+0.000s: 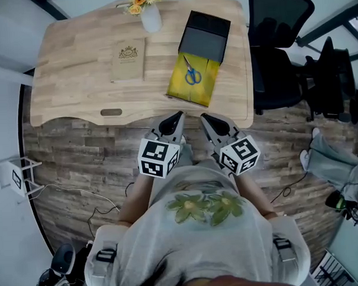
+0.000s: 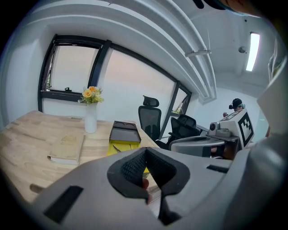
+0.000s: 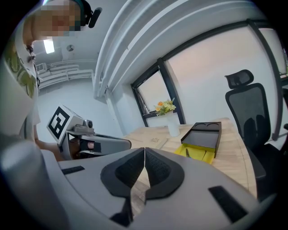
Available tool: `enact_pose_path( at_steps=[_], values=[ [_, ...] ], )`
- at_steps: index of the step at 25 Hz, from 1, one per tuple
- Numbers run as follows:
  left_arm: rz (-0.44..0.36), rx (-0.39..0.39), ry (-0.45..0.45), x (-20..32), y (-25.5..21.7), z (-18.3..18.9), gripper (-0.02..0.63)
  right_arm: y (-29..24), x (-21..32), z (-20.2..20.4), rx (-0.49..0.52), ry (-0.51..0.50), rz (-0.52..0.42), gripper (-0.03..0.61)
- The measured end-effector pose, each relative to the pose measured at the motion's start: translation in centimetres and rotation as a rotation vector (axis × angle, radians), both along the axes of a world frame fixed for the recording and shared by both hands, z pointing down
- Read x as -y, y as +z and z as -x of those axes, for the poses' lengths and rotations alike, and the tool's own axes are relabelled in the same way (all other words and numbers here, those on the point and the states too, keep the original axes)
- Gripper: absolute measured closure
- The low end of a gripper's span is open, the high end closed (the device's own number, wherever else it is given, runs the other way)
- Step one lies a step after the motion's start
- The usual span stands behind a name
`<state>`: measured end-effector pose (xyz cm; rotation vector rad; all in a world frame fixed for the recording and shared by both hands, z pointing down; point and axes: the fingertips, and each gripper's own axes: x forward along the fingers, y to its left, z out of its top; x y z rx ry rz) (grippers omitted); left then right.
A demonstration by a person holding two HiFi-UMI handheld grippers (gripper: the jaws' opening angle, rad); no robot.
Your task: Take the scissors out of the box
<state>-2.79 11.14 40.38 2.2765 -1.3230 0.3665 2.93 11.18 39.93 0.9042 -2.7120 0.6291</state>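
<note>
Table (image 1: 75, 61): light wood top with rounded corners and a dark slot (image 1: 111, 112) cut near its front edge, standing on plank flooring. Lying directly on it: a white vase (image 1: 151, 19) of orange and yellow flowers at the far edge; a flat tan book (image 1: 128, 60) with a gold emblem on its cover, left of centre. Right of centre is an open box (image 1: 201, 92) with a yellow inside, its black lid (image 1: 205, 37) touching its far end.
</note>
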Motion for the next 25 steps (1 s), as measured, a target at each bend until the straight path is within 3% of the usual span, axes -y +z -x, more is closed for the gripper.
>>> enact_pose_path(
  at_steps=[11, 25],
  values=[
    [0.028, 0.001, 0.06, 3.5, 2.0, 3.0, 0.609, 2.6, 4.4, 2.0, -0.073, 0.094, 0.024, 0.569],
    [0.086, -0.017, 0.068, 6.1, 4.0, 4.1, 0.609, 5.3, 8.3, 3.5, -0.116, 0.111, 0.105, 0.568]
  ],
)
